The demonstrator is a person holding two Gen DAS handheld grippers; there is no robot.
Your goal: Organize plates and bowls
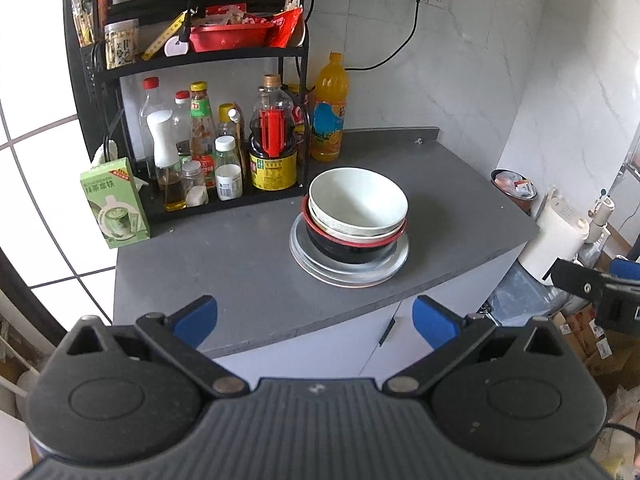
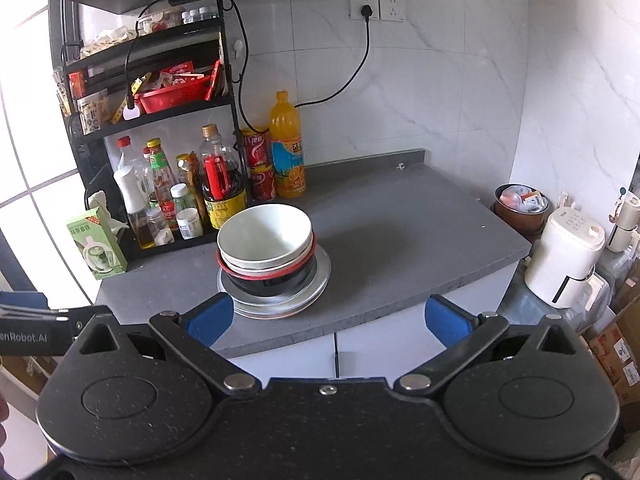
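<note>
Stacked near the middle of the grey countertop (image 1: 240, 264): a white bowl (image 1: 358, 200) nested on top, empty inside, seated in a second pale bowl (image 1: 360, 232), that in turn in a black bowl with a red rim (image 1: 352, 250), all resting on clear glass plates (image 1: 348, 272). Same stack seen from the right wrist view, white bowl (image 2: 266, 236) uppermost, glass plates (image 2: 280, 304) beneath, close to the counter's front edge.

Left gripper (image 1: 314, 318) spread wide, blue pads (image 1: 198, 318) well apart, nothing between them, held short of the counter edge. Right gripper (image 2: 326, 320) likewise gaping wide, blue pads (image 2: 210, 320) apart, nothing gripped, hovering before the stack.

Behind the stack: a black shelf rack (image 1: 200, 60) packed with sauce and oil bottles on the lower tier, a red basket (image 1: 230, 36) of snack packets on the tier above. Just beside the rack, an orange drink bottle (image 1: 329, 112) standing upright. At the counter's left edge, a green carton (image 1: 116, 204). Marble-look wall tiles behind, a black plug in a wall socket (image 2: 365, 7). Off the counter's right end, a white appliance (image 2: 564, 256) and a brown pot (image 2: 520, 206) filled with packets.
</note>
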